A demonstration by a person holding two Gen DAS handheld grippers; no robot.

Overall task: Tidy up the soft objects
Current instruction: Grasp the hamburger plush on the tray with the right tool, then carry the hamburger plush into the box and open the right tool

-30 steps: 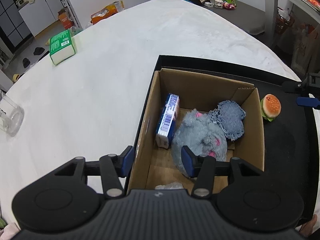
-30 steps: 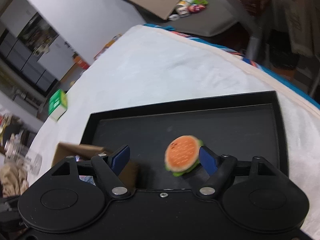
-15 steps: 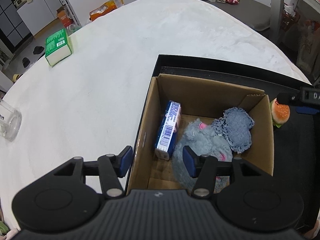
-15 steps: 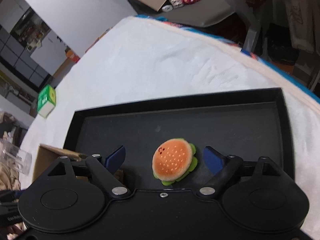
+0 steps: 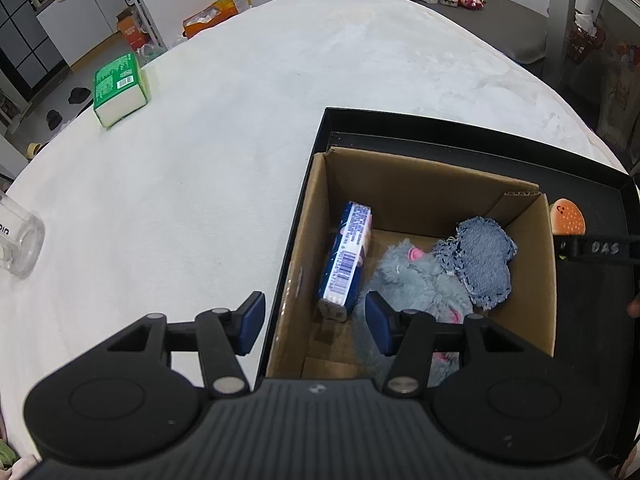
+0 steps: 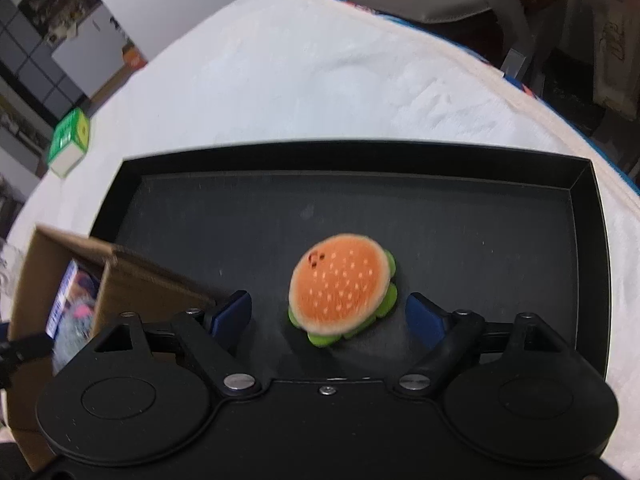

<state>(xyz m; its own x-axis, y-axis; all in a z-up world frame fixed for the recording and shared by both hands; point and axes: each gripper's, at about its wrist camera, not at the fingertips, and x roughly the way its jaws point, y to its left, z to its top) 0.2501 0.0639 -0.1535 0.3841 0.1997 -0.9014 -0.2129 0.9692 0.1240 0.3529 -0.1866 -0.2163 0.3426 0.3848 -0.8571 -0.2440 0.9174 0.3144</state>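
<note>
A plush hamburger (image 6: 342, 286) lies on the black tray (image 6: 440, 216); it also shows in the left wrist view (image 5: 568, 220) behind the box's right wall. My right gripper (image 6: 328, 318) is open, its blue fingers either side of the hamburger, not touching it. A cardboard box (image 5: 432, 184) stands on the tray's left part and holds a grey plush toy (image 5: 416, 280), a denim piece (image 5: 480, 260) and a blue carton (image 5: 348, 256). My left gripper (image 5: 316, 318) is open and empty, straddling the box's left wall.
A green tissue pack (image 5: 118, 88) lies far left on the white table (image 5: 220, 160). A clear glass jar (image 5: 16, 240) sits at the left edge. The box (image 6: 120, 280) is close left of my right gripper. Floor clutter lies beyond the table.
My right gripper has moved closer to the hamburger, which now sits centred between its open fingers. My left gripper has shifted slightly back from the box.
</note>
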